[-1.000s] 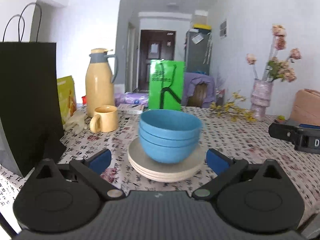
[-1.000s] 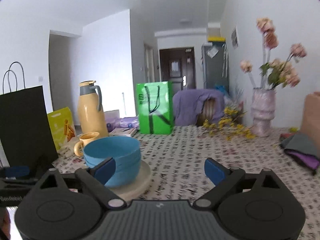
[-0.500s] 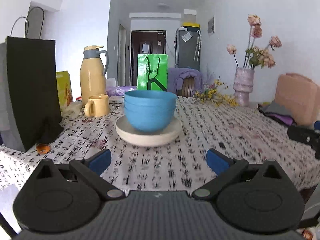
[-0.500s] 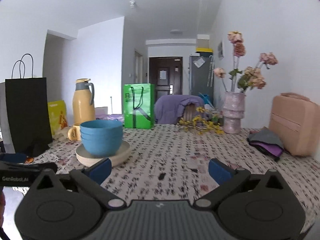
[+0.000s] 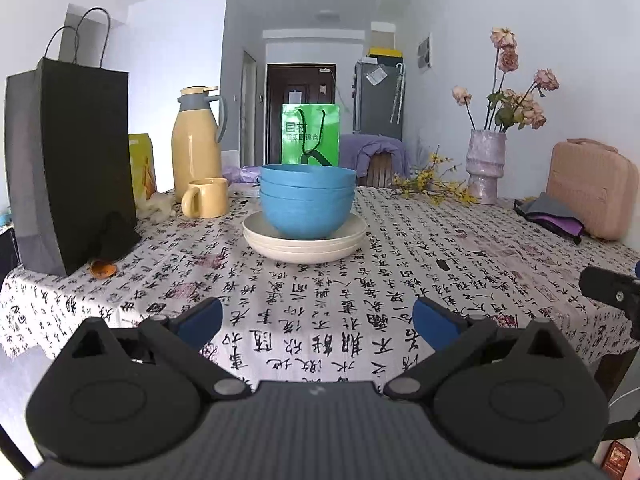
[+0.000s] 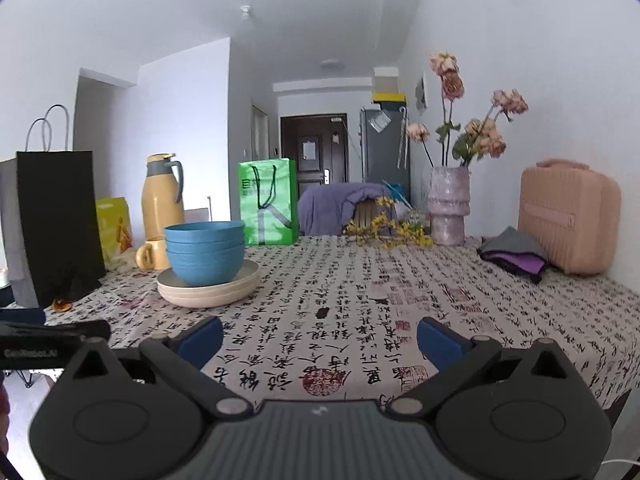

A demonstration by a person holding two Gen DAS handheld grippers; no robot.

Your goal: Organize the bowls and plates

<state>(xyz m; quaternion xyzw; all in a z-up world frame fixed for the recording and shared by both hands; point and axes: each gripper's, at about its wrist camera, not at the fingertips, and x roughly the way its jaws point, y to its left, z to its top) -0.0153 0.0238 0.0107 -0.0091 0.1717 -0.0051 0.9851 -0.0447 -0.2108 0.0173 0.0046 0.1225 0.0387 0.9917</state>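
A nest of blue bowls (image 5: 307, 204) sits on a stack of cream plates (image 5: 304, 246) on the table, left of its middle. The same blue bowls (image 6: 205, 250) and cream plates (image 6: 208, 290) show at the left of the right wrist view. My left gripper (image 5: 316, 322) is open and empty, hovering near the table's front edge, well back from the stack. My right gripper (image 6: 320, 338) is open and empty too, to the right of the stack and equally far back. Part of the right gripper's body (image 5: 610, 292) shows at the left wrist view's right edge.
A black paper bag (image 5: 68, 168), a yellow thermos (image 5: 196, 146) and a yellow mug (image 5: 206, 198) stand left of the stack. A green bag (image 5: 310, 134) is behind it. A vase of flowers (image 5: 486, 172), a pink case (image 5: 590, 188) and folded cloth (image 5: 550, 212) are at the right.
Both grippers have drawn back from the stack toward the table's front edge and stayed open. The bowls and plates have not moved.
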